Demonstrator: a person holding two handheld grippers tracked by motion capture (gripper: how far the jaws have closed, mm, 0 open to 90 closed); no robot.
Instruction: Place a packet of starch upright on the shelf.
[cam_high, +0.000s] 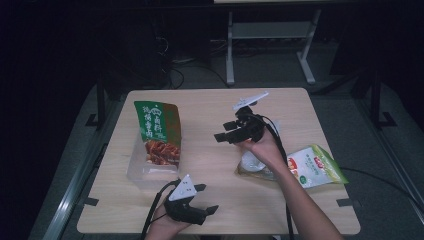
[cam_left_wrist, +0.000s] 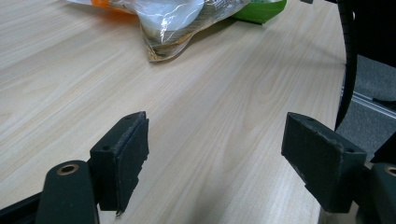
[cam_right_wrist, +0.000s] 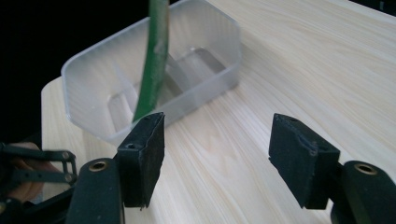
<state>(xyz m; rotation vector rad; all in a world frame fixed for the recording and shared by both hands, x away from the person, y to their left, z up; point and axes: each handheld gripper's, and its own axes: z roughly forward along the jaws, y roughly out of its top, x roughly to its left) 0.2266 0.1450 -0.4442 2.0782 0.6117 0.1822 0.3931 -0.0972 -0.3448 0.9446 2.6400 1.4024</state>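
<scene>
Centrally on the counter (cam_high: 220, 170), the clear tub (cam_high: 150, 167) serves as the landmark: it sits toward the counter's left side, and a green packet (cam_high: 157, 132) printed with a picture of red food stands in it, leaning back and rising above the rim. From the right gripper view the tub (cam_right_wrist: 154, 88) is seen end-on, translucent, with ridges in its floor, and the packet's edge (cam_right_wrist: 152, 60) shows as a thin green strip rising out of it.

The right gripper (cam_high: 225, 137) hovers to the right of the tub, apart from it, its jaws aimed back toward the tub and spread wide with nothing between them; in its own view (cam_right_wrist: 215, 158) only bare wood shows in the gap between the two black pads. A grey three-cornered plate tops it.

The left gripper (cam_high: 207, 199) lies low, just in front of the tub's near right corner, held in a hand (cam_high: 165, 222) at the counter's near edge. Its jaws are also spread wide and empty, pointing away from the tub along the counter; in its own view (cam_left_wrist: 215, 163) the pads frame plain wood.

Farther right of the tub, beyond the right forearm, lie a clear bag (cam_high: 252, 165) holding something white and a green-and-white pouch (cam_high: 315, 167), touching each other. The left gripper view shows that bag (cam_left_wrist: 173, 23), crinkled and flat on the wood.
</scene>
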